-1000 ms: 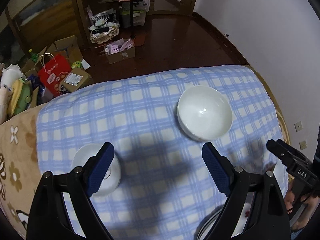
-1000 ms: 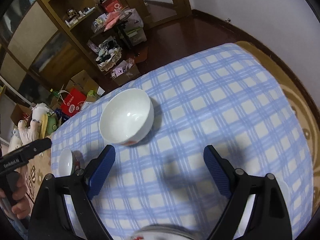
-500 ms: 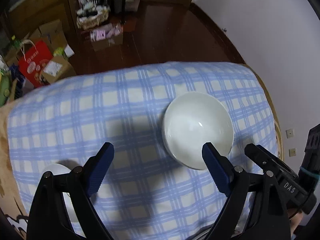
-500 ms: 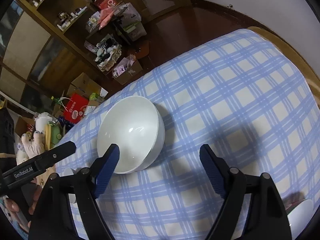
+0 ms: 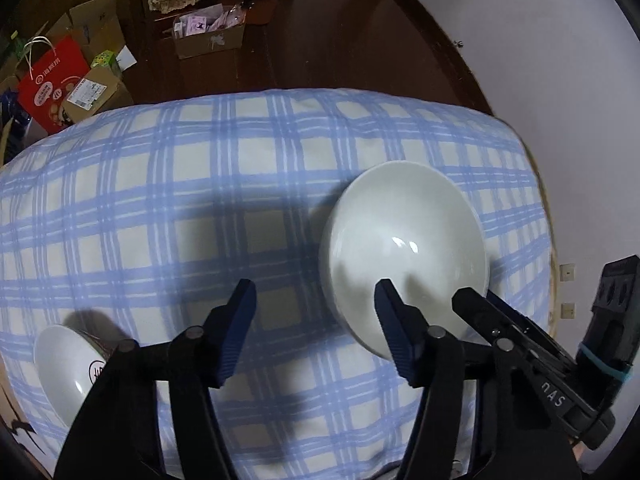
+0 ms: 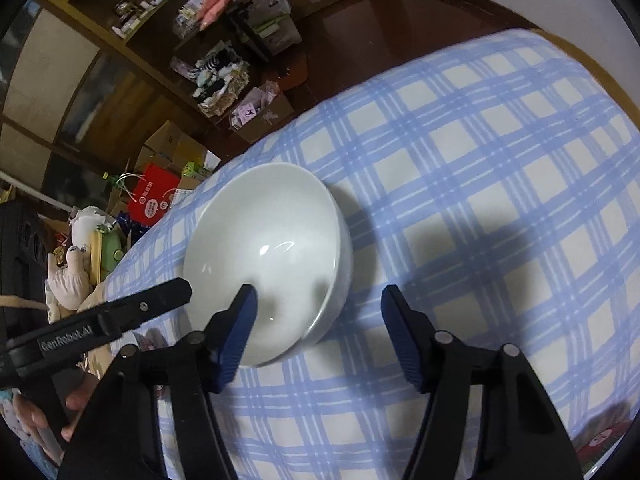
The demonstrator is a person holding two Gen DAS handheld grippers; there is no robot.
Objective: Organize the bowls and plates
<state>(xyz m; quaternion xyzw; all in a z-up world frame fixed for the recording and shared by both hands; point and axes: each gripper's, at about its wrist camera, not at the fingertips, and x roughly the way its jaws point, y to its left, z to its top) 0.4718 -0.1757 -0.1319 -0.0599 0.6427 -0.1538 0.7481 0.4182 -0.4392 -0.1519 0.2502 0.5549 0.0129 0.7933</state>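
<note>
A large white bowl (image 5: 404, 248) (image 6: 268, 260) stands upright on the blue-checked tablecloth (image 5: 192, 200). My left gripper (image 5: 314, 296) hangs over the bowl's left rim, one finger inside and one outside. Its jaws are closing, but the pads do not press on the wall. My right gripper (image 6: 318, 298) straddles the opposite rim the same way, jaws closing and still off the wall. Each gripper shows in the other's view: the right gripper (image 5: 516, 336) and the left gripper (image 6: 104, 324). A small white bowl (image 5: 68, 368) with a dark logo sits at the cloth's near left.
The table's far edge drops to a dark wood floor with cardboard boxes (image 5: 208, 36) and a red bag (image 5: 48, 80). Shelves (image 6: 132, 12) line the back. A white wall (image 5: 560, 100) stands close on the right. A person's hand (image 6: 76, 400) holds the left gripper.
Both grippers have come down and forward onto the large bowl, which now fills more of each view. Both pairs of jaws have narrowed around its rim.
</note>
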